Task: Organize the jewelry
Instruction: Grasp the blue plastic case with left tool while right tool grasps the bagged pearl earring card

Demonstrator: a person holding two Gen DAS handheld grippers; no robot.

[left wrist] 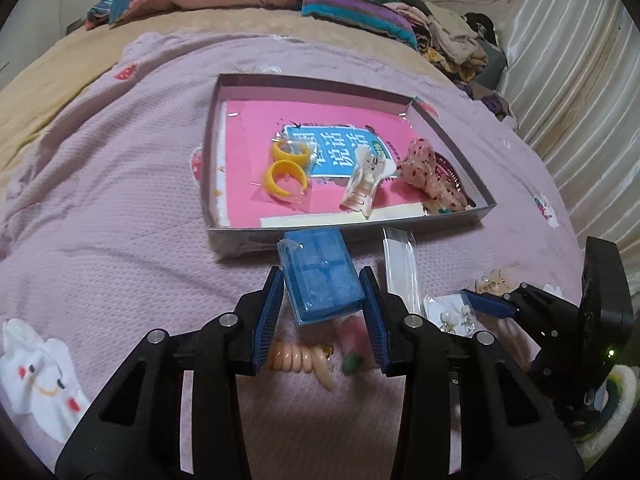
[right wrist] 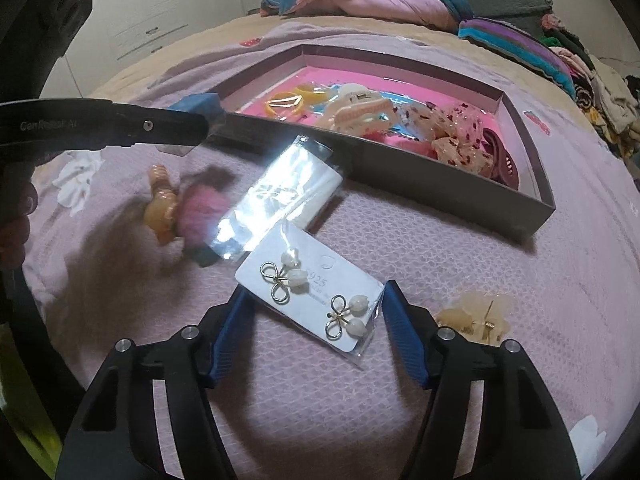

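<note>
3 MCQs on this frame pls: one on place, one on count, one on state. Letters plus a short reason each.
1. Where is the earring card?
A. in the tray
B. on the pink blanket, between the right hand-held gripper's fingers
C. on the pillows

2. How many yellow rings lie in the tray?
A. one
B. two
C. four

3. What is the left hand-held gripper doing?
A. closed on the blue box
B. open with nothing between its fingers
C. holding the white hair claw

Answers: 1 B, the card lies on the blanket outside the tray, fingers either side; 2 B, two rings show side by side; 3 A, both pads meet the box's sides.
</note>
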